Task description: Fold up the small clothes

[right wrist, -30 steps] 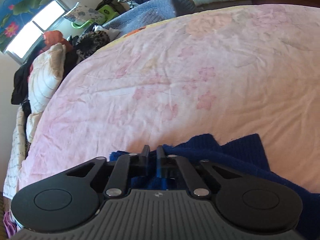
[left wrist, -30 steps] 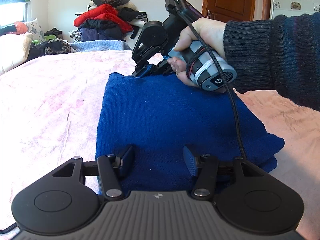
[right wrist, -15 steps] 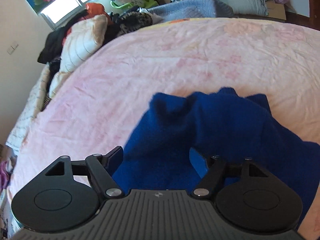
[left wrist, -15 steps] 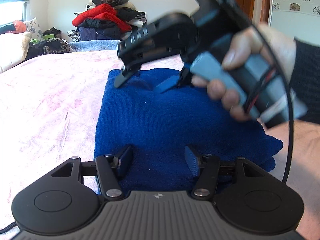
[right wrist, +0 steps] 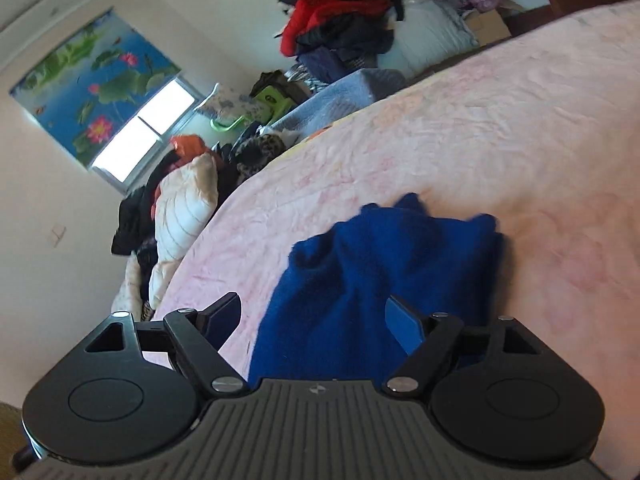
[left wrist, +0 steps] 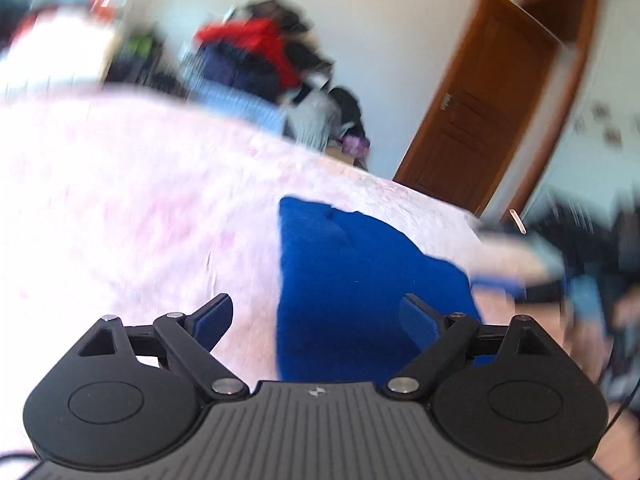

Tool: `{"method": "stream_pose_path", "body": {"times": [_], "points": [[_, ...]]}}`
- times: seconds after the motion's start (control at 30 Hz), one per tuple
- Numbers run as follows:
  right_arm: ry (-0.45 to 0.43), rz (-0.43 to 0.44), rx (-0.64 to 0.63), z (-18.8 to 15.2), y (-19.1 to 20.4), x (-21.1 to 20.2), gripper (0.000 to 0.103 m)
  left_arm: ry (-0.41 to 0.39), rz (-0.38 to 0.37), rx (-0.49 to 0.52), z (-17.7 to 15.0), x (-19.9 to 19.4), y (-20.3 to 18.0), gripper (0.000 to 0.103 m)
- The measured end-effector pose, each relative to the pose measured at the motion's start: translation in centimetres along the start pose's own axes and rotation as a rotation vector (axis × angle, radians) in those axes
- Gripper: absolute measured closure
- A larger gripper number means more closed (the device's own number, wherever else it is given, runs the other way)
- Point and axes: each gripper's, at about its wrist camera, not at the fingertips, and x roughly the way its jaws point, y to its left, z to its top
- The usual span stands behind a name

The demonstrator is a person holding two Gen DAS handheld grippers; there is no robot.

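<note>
The folded dark-blue knitted garment (right wrist: 384, 280) lies on the pink bed (right wrist: 500, 128), ahead of both grippers; right gripper (right wrist: 316, 320) and left gripper (left wrist: 318, 316) fingers just opened wide, empty.

My left gripper (left wrist: 316, 316), jaws just opened wide, nothing gripped; folded blue garment (left wrist: 360, 280) centre-right on pink bedspread (left wrist: 120, 200).

Nothing readable here, honestly. Only mark is a tiny round emblem, no letters, on the ribbed grey body of each gripper, bottom centre of both wrist views. The window blind (right wrist: 94, 80), upper left, has lotus flowers but no words.
</note>
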Motion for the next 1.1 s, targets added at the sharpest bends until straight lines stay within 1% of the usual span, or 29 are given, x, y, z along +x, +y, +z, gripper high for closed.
{"method": "stream_pose_path", "body": {"times": [0.03, 0.1, 0.17, 0.23, 0.33, 0.43, 0.5, 0.57, 0.6, 0.63, 0.67, 0.7, 0.73, 0.77, 0.8, 0.83, 0.87, 0.9, 1.0, 1.1], "points": [[0.004, -0.024, 0.046, -0.1, -1.6, -0.6, 0.02, 0.056, -0.022, -0.109, 0.7, 0.6, 1.6, 0.012], [0.019, -0.065, 0.126, -0.7, -4.1, -0.9, 0.021, 0.142, -0.082, -0.283, 1.2, 2.1, 4.0, 0.013], [0.042, -0.069, 0.161, -1.3, -5.5, -0.8, 0.022, 0.197, -0.131, -0.373, 1.1, 3.5, 5.0, 0.013], [0.051, -0.046, 0.173, -1.7, -5.9, -0.2, 0.022, 0.257, -0.199, -0.437, 0.5, 4.9, 5.4, 0.013], [0.051, 0.013, 0.203, -1.3, -6.1, 1.0, 0.022, 0.294, -0.264, -0.45, 0.1, 5.9, 5.3, 0.013], [0.054, 0.056, 0.236, -0.2, -6.6, 2.6, 0.022, 0.363, -0.353, -0.471, -0.2, 6.7, 5.0, 0.013], [0.071, 0.092, 0.26, 0.6, -6.9, 4.1, 0.022, 0.389, -0.377, -0.439, -0.4, 6.7, 4.7, 0.013], [0.085, 0.129, 0.286, 1.1, -7.2, 5.5, 0.02, 0.399, -0.385, -0.422, -0.5, 6.7, 4.6, 0.016], [0.082, 0.147, 0.286, 1.4, -7.2, 6.0, 0.021, 0.415, -0.394, -0.431, -0.6, 7.0, 4.6, 0.029], [0.088, 0.16, 0.291, 1.6, -7.1, 6.6, 0.02, 0.438, -0.39, -0.447, -0.7, 7.2, 5.0, 0.046], [0.092, 0.173, 0.298, 1.9, -7.1, 7.1, 0.02, 0.46, -0.377, -0.459, -0.9, 7.6, 5.2, 0.053], [0.092, 0.177, 0.301, 2.0, -7.0, 7.5, 0.021, 0.477, -0.365, -0.459, -1.1, 7.9, 5.3, 0.065], [0.092, 0.174, 0.29, 2.2, -6.7, 7.7, 0.021, 0.484, -0.356, -0.451, -1.2, 8.0, 5.4, 0.07], [0.096, 0.157, 0.265, 2.2, -6.2, 8.0, 0.023, 0.487, -0.354, -0.449, -1.2, 8.1, 5.4, 0.071], [0.11, 0.118, 0.226, 2.2, -5.6, 8.4, 0.025, 0.489, -0.346, -0.447, -1.2, 8.1, 5.4, 0.073], [0.133, 0.068, 0.179, 1.9, -5.1, 8.8, 0.043, 0.492, -0.328, -0.433, -1.2, 8.1, 5.2, 0.081], [0.159, 0.026, 0.14, 1.5, -5.0, 9.3, 0.076, 0.495, -0.304, -0.411, -1.2, 8.2, 5.0, 0.086], [0.141, 0.043, 0.134, 1.1, -5.2, 9.2, 0.076, 0.497, -0.292, -0.396, -1.1, 8.2, 4.9, 0.088], [0.129, 0.056, 0.175, 0.8, -5.8, 9.0, 0.076, 0.493, -0.282, -0.376, -1.0, 8.2, 4.5, 0.089], [0.136, 0.037, 0.166, 0.9, -5.3, 9.1, 0.076, 0.477, -0.306, -0.381, -0.6, 7.5, 4.5, 0.089]]}}
